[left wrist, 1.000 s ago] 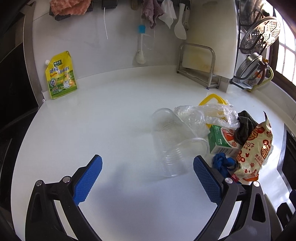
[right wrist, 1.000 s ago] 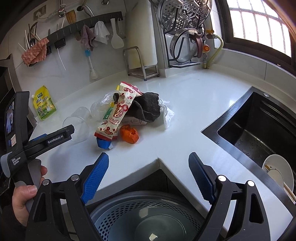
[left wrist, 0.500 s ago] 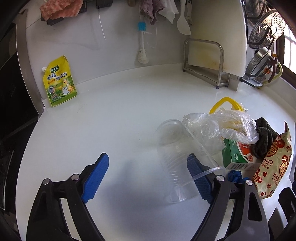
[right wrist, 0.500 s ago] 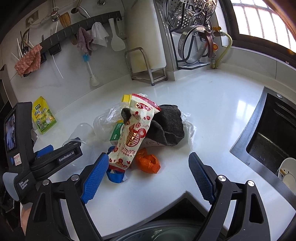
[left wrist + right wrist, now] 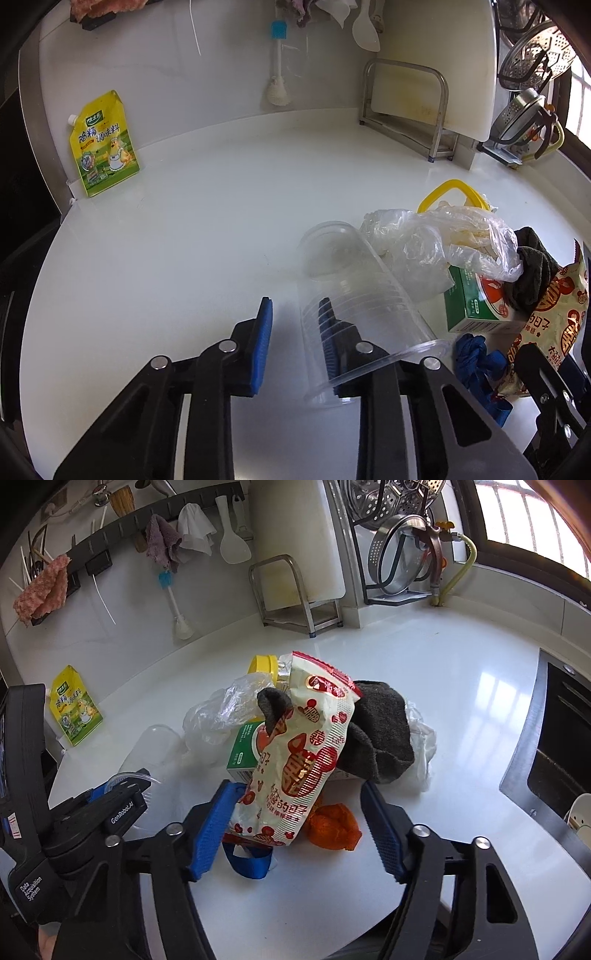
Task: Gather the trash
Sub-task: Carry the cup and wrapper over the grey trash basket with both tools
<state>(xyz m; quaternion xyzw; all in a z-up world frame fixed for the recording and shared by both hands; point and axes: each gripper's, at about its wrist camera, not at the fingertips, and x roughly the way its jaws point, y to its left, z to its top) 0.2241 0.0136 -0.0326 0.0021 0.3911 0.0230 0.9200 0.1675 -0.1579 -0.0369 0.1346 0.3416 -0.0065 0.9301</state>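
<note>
The left gripper (image 5: 293,314), jaws just narrowed, straddled the clear cup's (image 5: 354,295) rim at lower centre; thin wall could buckle or slip. The right gripper (image 5: 297,823), half-closing, bracketed the snack bag (image 5: 299,760), unpinched; neighbouring trash might snag.

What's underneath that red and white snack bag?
Under the snack bag show a green carton, a dark sock, an orange scrap and a blue strap. Whatever lies beneath its middle is covered.
</note>
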